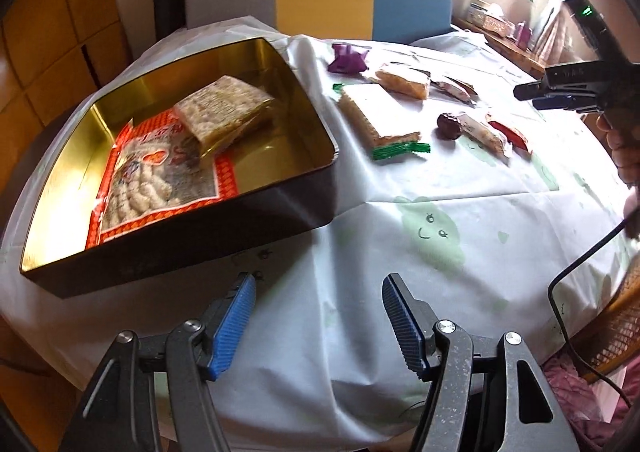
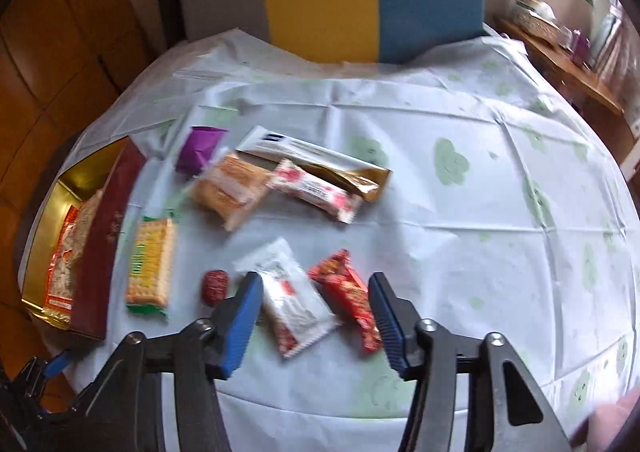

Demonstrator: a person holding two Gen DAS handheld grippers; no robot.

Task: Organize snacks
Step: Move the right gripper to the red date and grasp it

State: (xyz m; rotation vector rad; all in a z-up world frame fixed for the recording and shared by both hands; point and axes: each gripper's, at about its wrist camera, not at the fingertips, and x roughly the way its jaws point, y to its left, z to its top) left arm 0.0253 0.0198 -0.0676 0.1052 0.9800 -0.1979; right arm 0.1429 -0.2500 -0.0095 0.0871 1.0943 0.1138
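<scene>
My left gripper point(image 1: 318, 326) is hanging spread and empty near the gold-lined dark tin box point(image 1: 280, 196), which is holding two snack bags. My right gripper point(image 2: 314, 318), also spread, is hovering over the white-and-red wrapped snack bar point(image 2: 294, 298), its long axis running diagonally between the fingers. The round dark-red candy point(image 2: 215, 285) is sitting just left and the red foil packet point(image 2: 349, 297) right, crowding the pick.

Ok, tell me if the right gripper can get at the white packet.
Probably yes: the right gripper is open with the white packet right between its fingers, nothing lying over it. The red packet sits close beside it.
</scene>
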